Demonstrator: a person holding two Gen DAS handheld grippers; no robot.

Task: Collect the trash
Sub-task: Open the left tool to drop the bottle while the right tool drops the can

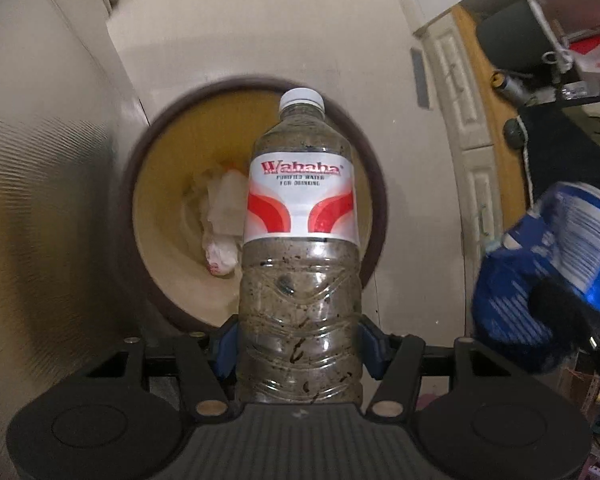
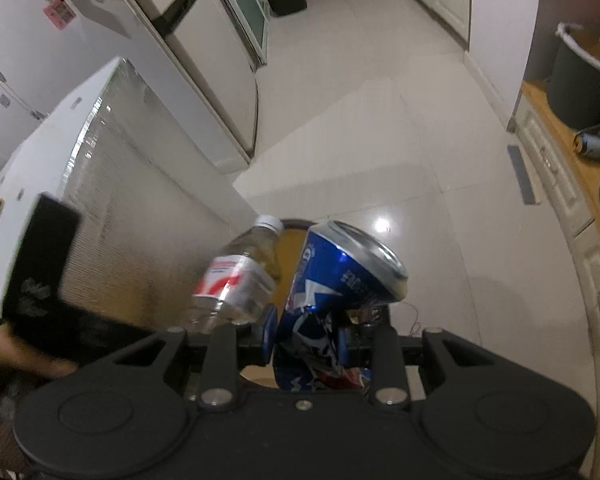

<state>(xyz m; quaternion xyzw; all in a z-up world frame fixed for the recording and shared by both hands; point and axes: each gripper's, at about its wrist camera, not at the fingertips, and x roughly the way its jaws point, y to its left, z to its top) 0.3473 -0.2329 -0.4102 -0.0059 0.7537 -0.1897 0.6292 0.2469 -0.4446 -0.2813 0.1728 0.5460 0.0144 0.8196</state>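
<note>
My left gripper [image 1: 299, 344] is shut on a clear plastic water bottle [image 1: 300, 248] with a white cap and a red-and-white label, its blue pads pressing both sides of the lower body. The bottle points down over a round trash bin [image 1: 160, 248] with a dark rim and yellow inside, which holds crumpled white paper [image 1: 220, 220]. My right gripper [image 2: 306, 336] is shut on a crushed blue can [image 2: 336, 284]. That can [image 1: 556, 264] shows at the right of the left wrist view. The bottle [image 2: 240, 276] sits just left of the can, over the bin's rim [image 2: 296, 223].
A silver appliance [image 2: 140, 216] stands left of the bin, a fridge [image 2: 204, 60] behind it. White cabinet doors [image 1: 464, 120] and a wooden counter [image 2: 560, 128] with a dark bucket [image 2: 580, 80] run along the right. Pale floor tiles [image 2: 360, 140] stretch beyond the bin.
</note>
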